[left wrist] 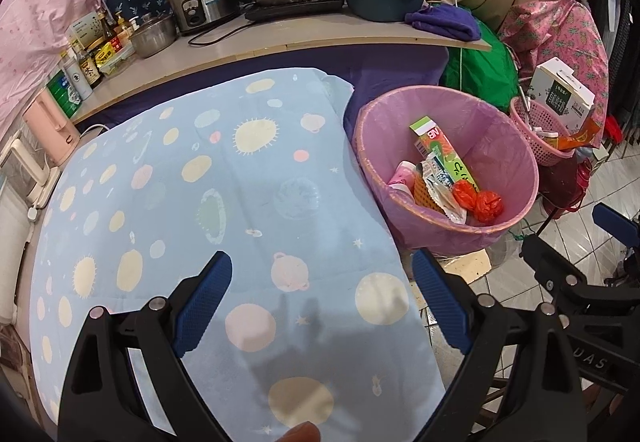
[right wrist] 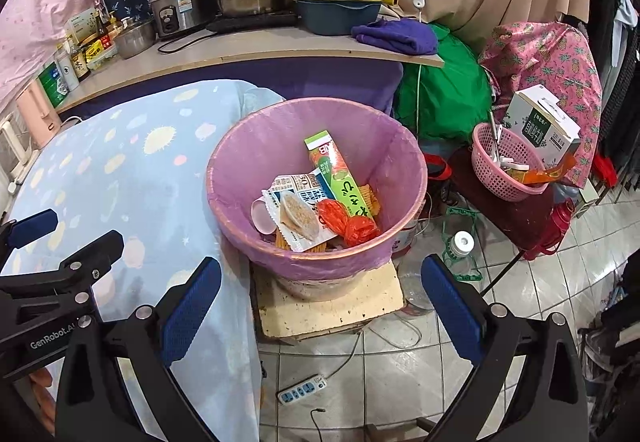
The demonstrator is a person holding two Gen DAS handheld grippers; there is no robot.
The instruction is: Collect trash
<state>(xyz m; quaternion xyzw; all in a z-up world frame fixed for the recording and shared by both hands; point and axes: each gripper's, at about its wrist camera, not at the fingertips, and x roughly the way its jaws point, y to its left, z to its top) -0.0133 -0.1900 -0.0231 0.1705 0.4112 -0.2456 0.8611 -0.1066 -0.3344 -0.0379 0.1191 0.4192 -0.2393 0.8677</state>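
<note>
A pink-lined trash bin (right wrist: 240,169) stands on a low board beside the table; it also shows in the left wrist view (left wrist: 508,145). Inside lie a green-orange box (right wrist: 340,177), a food wrapper (right wrist: 296,213), a red plastic bag (right wrist: 352,222) and a pink cup (right wrist: 262,215). My left gripper (left wrist: 322,306) is open and empty above the blue dotted tablecloth (left wrist: 200,181). My right gripper (right wrist: 320,306) is open and empty, just in front of the bin above the floor.
A counter (left wrist: 280,37) behind holds pots, a rice cooker and bottles. A pink basket (right wrist: 504,169) with a box stands right of the bin. A power strip (right wrist: 302,390), cables and a plastic bottle (right wrist: 460,246) lie on the tiled floor.
</note>
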